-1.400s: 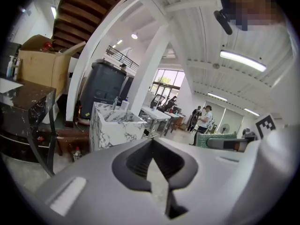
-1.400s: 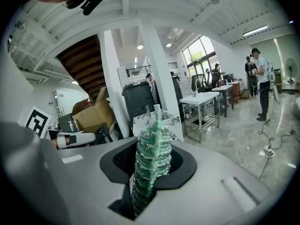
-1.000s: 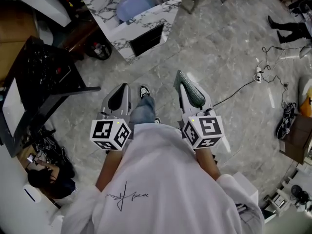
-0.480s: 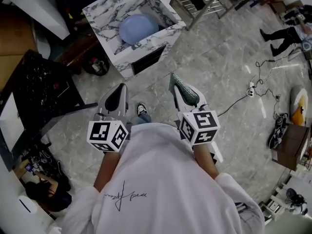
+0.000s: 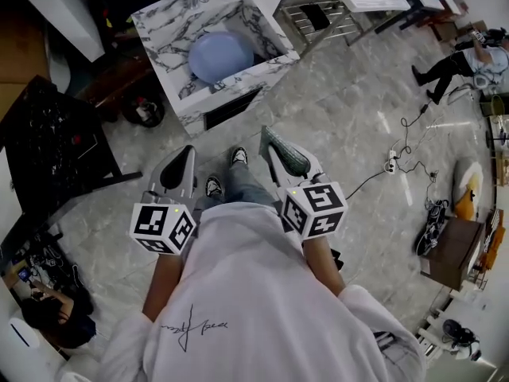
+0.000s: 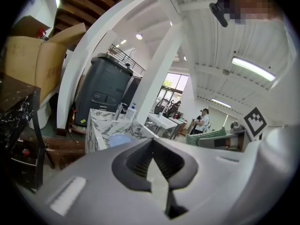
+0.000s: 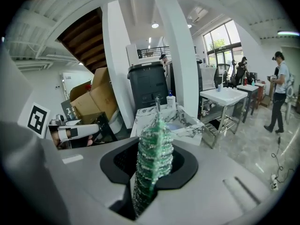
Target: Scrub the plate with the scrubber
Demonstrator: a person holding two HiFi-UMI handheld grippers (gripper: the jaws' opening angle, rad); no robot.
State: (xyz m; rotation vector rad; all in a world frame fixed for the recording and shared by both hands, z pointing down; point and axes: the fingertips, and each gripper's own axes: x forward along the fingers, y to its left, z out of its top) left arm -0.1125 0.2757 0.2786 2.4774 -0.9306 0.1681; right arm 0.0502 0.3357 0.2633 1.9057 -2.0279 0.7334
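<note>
A pale blue plate (image 5: 220, 56) lies in the basin of a marble sink counter (image 5: 171, 30) at the top of the head view, well ahead of both grippers. In the left gripper view the plate (image 6: 119, 139) shows small, just past the jaws. My left gripper (image 5: 184, 156) is shut with nothing in it; its jaws (image 6: 152, 150) meet. My right gripper (image 5: 274, 143) is shut on a green scrubber (image 5: 288, 156), which stands up between the jaws (image 7: 151, 156). Both grippers are held over the floor, short of the counter (image 7: 185, 122).
A black table (image 5: 56, 142) stands on the left and a metal rack (image 5: 318, 18) behind the counter. Cables and a power strip (image 5: 391, 164) lie on the floor to the right. A person (image 5: 449, 66) is at the far right. Cardboard boxes (image 6: 33, 64) are stacked on the left.
Both grippers have travelled forward across the floor towards the sink counter, which now sits closer and fuller in the head view. The grips are unchanged.
</note>
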